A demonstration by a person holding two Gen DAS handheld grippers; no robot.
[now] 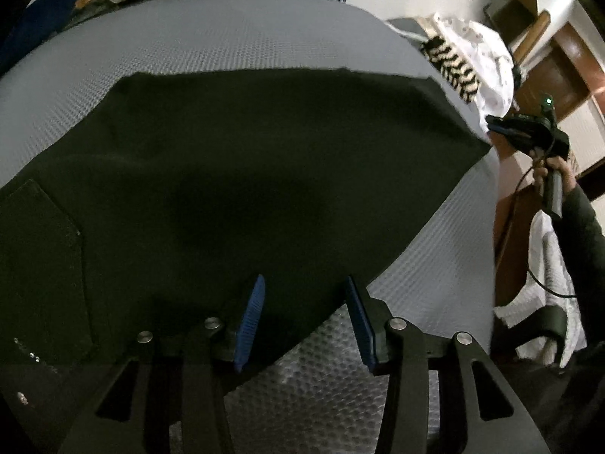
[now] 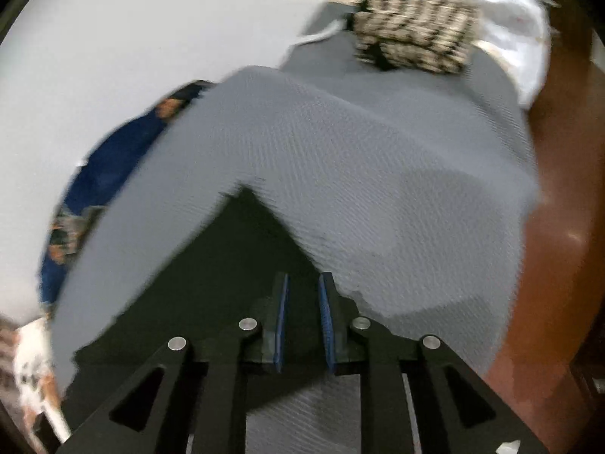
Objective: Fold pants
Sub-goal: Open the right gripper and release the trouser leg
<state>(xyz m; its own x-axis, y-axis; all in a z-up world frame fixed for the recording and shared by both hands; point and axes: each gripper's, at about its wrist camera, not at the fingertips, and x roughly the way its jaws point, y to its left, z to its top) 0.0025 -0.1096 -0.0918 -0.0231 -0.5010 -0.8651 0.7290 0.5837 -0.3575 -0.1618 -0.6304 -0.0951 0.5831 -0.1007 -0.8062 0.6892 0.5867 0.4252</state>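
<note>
The dark pants (image 1: 234, 174) look soft and limp, so grip edges near corners. Left tongs (image 1: 302, 321) stand apart over the hem; right tongs (image 2: 303, 321) are narrowly apart, pinching nothing

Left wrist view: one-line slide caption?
Open left tool poised at the edge of dark pants spread on a grey textured surface; right tool beyond the far corner.

Dark pants (image 1: 227, 174) lie on grey textured bed (image 1: 234, 45).
</note>
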